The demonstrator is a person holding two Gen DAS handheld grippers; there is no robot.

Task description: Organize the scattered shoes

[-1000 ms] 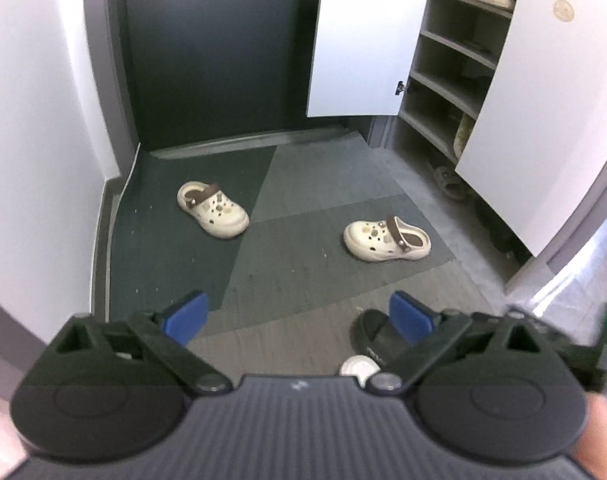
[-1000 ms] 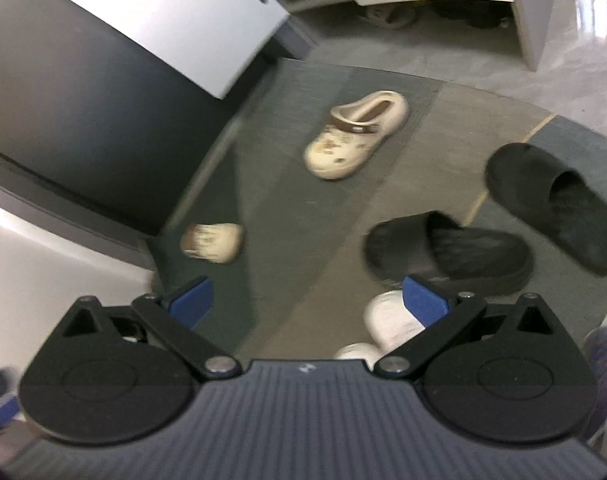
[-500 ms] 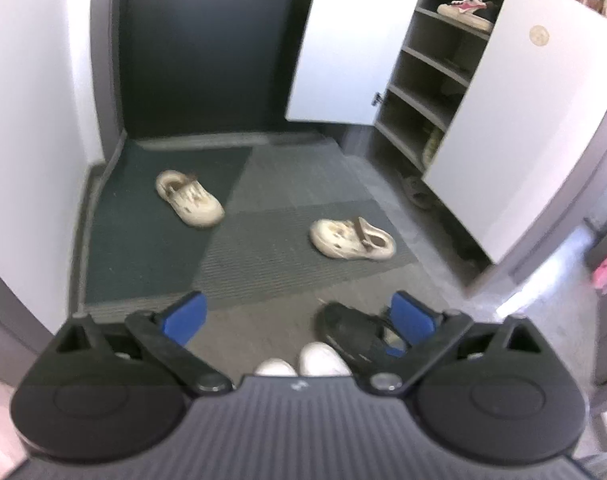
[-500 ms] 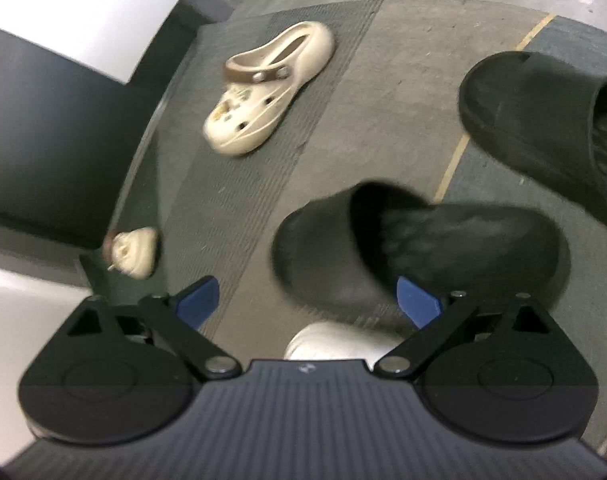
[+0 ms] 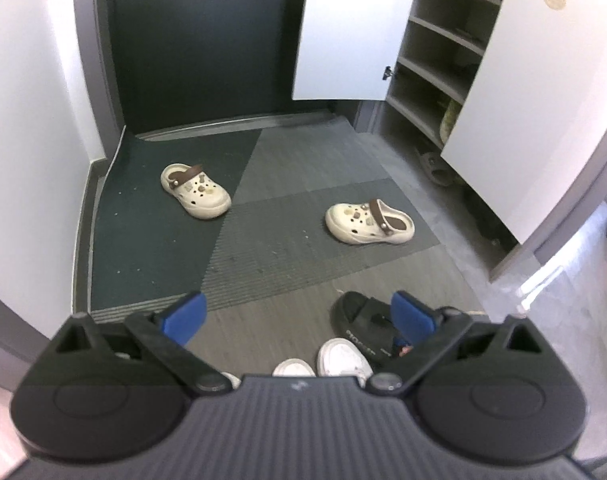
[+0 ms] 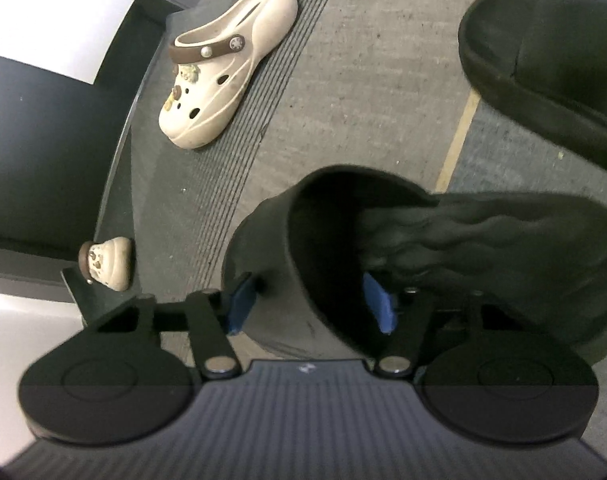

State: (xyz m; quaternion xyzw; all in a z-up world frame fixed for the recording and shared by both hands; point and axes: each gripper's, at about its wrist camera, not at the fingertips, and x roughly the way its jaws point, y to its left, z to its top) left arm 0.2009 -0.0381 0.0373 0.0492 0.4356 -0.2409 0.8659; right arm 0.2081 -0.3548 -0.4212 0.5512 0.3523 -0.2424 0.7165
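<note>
Down near the floor, the right hand-held gripper (image 6: 309,306) pinches the strap of a black slide (image 6: 423,256), one blue finger (image 6: 377,306) inside it. The left hand-held gripper (image 5: 299,316) hangs spread and empty. Two cream clogs (image 5: 195,190) (image 5: 369,222) lie well apart on the far mat (image 5: 295,168); another black slide (image 6: 543,52) lies right.

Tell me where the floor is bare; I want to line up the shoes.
Bare: the ribbed mat between left clog and right clog, down to the left gripper, and the dark mat beside the wall. Crowded: around the right gripper, where the black slide, the second slide and white shoes cluster.
</note>
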